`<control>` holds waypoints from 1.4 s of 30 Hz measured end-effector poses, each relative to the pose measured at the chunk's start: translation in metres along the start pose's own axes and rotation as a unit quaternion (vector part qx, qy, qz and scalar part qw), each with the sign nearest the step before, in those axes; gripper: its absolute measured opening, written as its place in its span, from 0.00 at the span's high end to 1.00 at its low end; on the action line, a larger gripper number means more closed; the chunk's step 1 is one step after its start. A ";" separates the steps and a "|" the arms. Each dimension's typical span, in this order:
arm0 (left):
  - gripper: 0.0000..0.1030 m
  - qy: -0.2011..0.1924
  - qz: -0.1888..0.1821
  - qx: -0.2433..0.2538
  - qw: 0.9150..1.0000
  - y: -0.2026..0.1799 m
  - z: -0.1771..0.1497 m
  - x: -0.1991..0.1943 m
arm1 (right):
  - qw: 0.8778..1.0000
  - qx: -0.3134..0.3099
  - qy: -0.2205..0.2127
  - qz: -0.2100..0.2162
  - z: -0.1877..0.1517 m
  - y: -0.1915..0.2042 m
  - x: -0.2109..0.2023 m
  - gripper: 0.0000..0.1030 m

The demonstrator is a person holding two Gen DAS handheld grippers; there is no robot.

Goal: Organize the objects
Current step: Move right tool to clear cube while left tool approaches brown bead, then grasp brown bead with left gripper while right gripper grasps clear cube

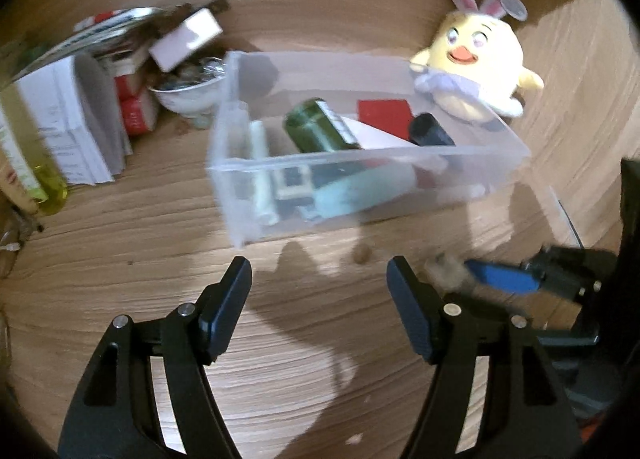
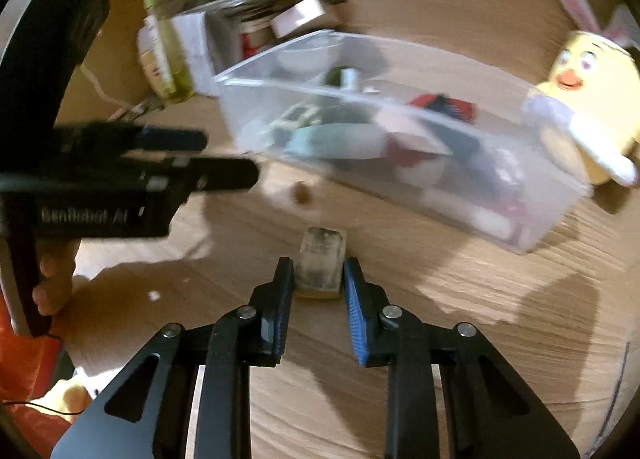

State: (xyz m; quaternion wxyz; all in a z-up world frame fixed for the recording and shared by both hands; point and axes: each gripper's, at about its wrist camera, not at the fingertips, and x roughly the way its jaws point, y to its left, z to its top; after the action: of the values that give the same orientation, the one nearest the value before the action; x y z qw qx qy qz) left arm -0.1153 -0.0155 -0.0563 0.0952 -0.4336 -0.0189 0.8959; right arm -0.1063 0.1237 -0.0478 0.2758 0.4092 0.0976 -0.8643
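Wooden table with a clear bin as the landmark, read left to right. Left of the bin stand a yellow-green bottle, a white box and a bowl. In front of the bin and to its left, the left gripper hangs with its jaws spread and nothing between them; a hand holds its handle. In front of the bin's near wall, close to it but apart, a small clear block rests on the table between the pads of the right gripper, which appears clenched on the block's two sides. Motion blur leaves the exact contact unsure. Inside the bin lie a dark green bottle, a red card and other items too blurred to name. A yellow plush leans at the bin's right far corner. The block's long axis seems to run from the gripper towards the bin, its far end pointing at the near wall. Risks, as judged: the pads hold only the block's near end, so it could pivot or slip on lifting; a low carry could knock the bin's rim; the crowded contents may leave it lying unevenly.
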 end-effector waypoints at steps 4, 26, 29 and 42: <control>0.44 0.012 -0.008 0.010 1.000 -0.012 0.002 0.010 | 1.000 0.025 -0.012 -0.015 0.001 -0.023 -0.009 0.78; 0.88 0.034 -0.009 0.028 0.999 -0.032 0.011 0.040 | 0.998 0.048 -0.047 -0.013 0.003 -0.043 -0.022 0.78; 0.88 0.028 -0.010 0.028 0.999 -0.033 0.009 0.036 | 0.998 0.048 -0.048 -0.013 0.003 -0.042 -0.023 0.78; 0.88 -0.029 -0.013 0.025 0.999 -0.038 0.013 -0.007 | 0.996 0.044 -0.073 -0.015 0.014 -0.039 -0.038 0.78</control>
State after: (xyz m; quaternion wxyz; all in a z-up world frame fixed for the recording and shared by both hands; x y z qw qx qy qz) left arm -0.1151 0.0209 -0.0386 0.1170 -0.4047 -0.0044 0.9069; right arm -0.1177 0.1661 -0.0120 0.2510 0.3551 0.0450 -0.8994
